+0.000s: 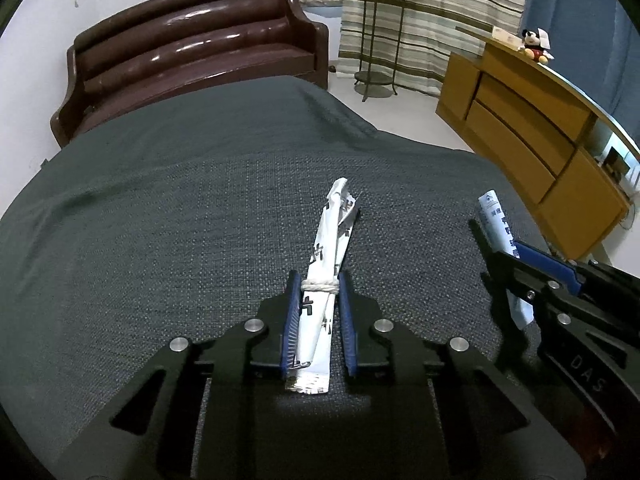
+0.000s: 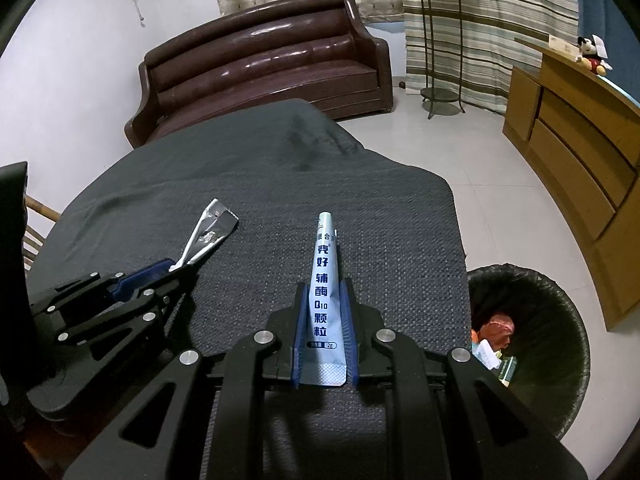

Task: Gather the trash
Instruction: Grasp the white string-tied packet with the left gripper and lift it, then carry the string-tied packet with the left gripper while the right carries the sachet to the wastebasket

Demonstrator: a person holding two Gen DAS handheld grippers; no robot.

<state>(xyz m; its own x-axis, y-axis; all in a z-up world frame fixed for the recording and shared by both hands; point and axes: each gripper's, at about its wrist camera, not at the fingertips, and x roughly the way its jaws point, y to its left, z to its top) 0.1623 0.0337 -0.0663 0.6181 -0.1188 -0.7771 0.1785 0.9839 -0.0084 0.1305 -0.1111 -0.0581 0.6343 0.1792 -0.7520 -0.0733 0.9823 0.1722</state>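
My left gripper (image 1: 319,280) is shut on a crumpled white wrapper (image 1: 330,240) tied with string, held over the dark grey cloth-covered table (image 1: 160,208). My right gripper (image 2: 324,288) is shut on a light blue sachet (image 2: 325,280) with dark print, also above the table. The right gripper and its sachet (image 1: 498,228) show at the right of the left wrist view. The left gripper and its wrapper (image 2: 208,232) show at the left of the right wrist view. A black trash bin (image 2: 560,320) with several bits of trash inside stands on the floor right of the table.
A brown leather sofa (image 2: 272,64) stands behind the table. A wooden cabinet (image 2: 580,152) with a Mickey toy (image 2: 592,56) is at the right. A metal plant stand (image 2: 440,48) stands by striped curtains. White tiled floor lies between the table and the cabinet.
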